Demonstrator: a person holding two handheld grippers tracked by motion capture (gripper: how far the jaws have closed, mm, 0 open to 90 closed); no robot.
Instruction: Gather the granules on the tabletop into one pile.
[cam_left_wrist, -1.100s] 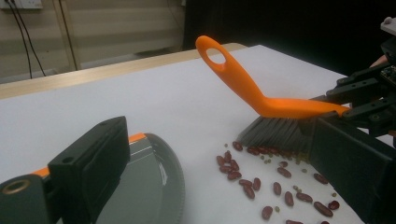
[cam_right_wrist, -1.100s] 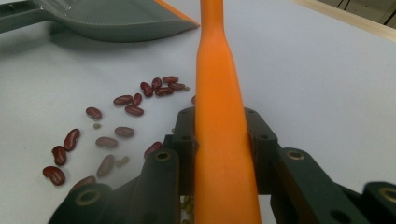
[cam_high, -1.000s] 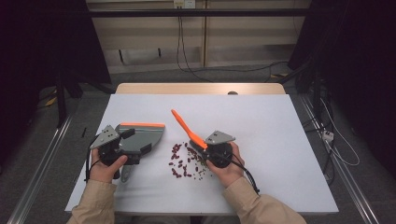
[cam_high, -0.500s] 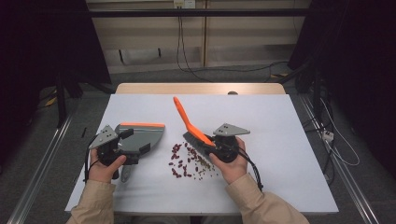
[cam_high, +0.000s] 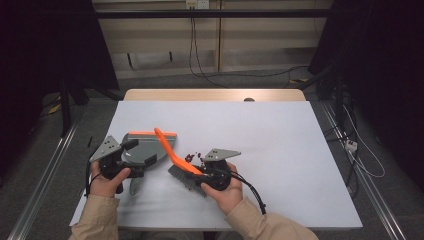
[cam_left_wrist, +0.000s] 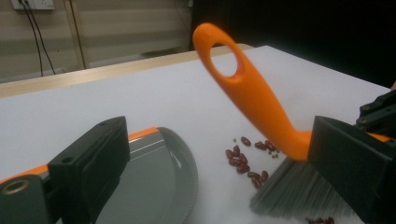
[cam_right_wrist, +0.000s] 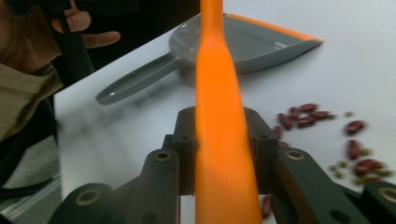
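Note:
My right gripper (cam_high: 200, 172) (cam_right_wrist: 222, 142) is shut on the orange handle of a hand brush (cam_high: 172, 150) (cam_right_wrist: 218, 70). The handle slants up to the left and the grey bristles (cam_high: 184, 179) touch the table. Small dark red beans (cam_high: 192, 157) (cam_left_wrist: 243, 161) (cam_right_wrist: 303, 114) lie scattered beside the bristles. Left of them a grey dustpan with an orange lip (cam_high: 145, 145) (cam_left_wrist: 159, 186) (cam_right_wrist: 252, 42) lies flat, its handle (cam_high: 134, 186) pointing at the person. My left gripper (cam_high: 140, 152) (cam_left_wrist: 215, 172) hovers over the pan, jaws wide apart; whether one jaw touches the orange lip is unclear.
A white sheet (cam_high: 280, 140) covers the table, with a bare wooden strip (cam_high: 215, 95) along the far edge. Cables hang from a wall socket (cam_high: 196, 4) behind. Metal rails (cam_high: 45, 175) run along the floor on both sides. The sheet's right half holds nothing.
My right gripper has carried the brush leftward toward the dustpan, pushing the beans along. The brush handle now leans over the pan's edge. The left gripper and dustpan stayed put.

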